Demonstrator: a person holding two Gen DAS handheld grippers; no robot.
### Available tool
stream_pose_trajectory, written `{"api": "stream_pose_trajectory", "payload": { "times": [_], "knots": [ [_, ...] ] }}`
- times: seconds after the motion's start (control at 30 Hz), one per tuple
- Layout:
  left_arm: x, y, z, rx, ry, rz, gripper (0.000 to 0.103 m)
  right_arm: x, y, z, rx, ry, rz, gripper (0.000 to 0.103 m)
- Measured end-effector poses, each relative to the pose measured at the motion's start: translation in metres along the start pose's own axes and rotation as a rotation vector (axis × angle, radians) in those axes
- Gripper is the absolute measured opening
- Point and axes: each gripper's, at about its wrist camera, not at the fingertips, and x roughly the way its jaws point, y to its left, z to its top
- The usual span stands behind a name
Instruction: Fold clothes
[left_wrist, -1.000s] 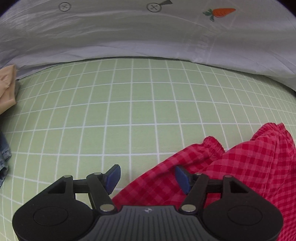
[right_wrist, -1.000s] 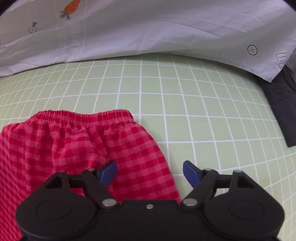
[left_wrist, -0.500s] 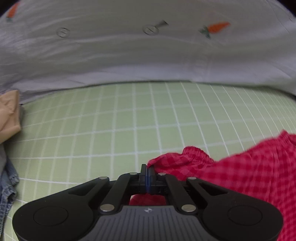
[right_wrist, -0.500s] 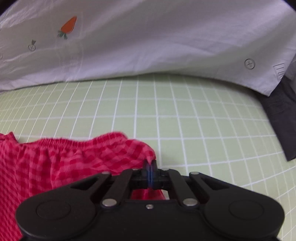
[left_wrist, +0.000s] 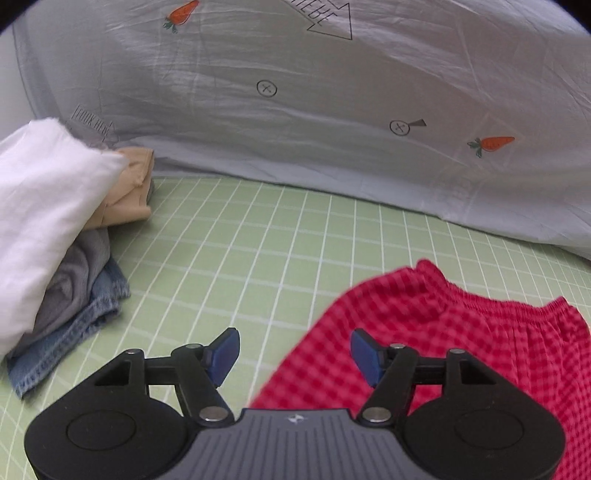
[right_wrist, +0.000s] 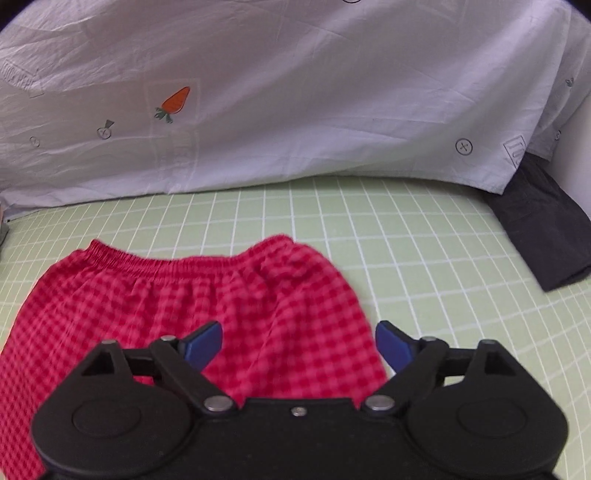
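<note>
Red checked shorts (right_wrist: 207, 299) lie flat on the green grid mat (right_wrist: 406, 236), elastic waistband at the far edge. They also show in the left wrist view (left_wrist: 436, 332) at lower right. My left gripper (left_wrist: 293, 354) is open and empty, above the shorts' left edge. My right gripper (right_wrist: 297, 345) is open and empty, above the shorts' right side near their right edge.
A pile of clothes stands at the left: white cloth (left_wrist: 44, 214), tan piece (left_wrist: 129, 188), grey piece (left_wrist: 77, 280), denim (left_wrist: 70, 332). A dark folded garment (right_wrist: 543, 229) lies at the right. A grey printed sheet (left_wrist: 332, 129) hangs behind the mat.
Both grippers were shut on the shorts' edges half a second ago; now both are open and drawn back and up, and the shorts lie released on the mat.
</note>
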Motion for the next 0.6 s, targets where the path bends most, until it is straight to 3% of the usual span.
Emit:
{"api": "stream_pose_trajectory", "payload": {
  "times": [0.27, 0.6],
  "knots": [
    [-0.048, 0.008, -0.071, 0.037, 0.081, -0.047, 0.071, -0.057, 0.034, -0.102, -0.003, 0.140, 0.064, 0.091],
    [-0.084, 0.021, -0.117, 0.146, 0.106, -0.073, 0.071, -0.083, 0.056, -0.166, 0.028, 0.259, 0.132, 0.084]
  ]
}}
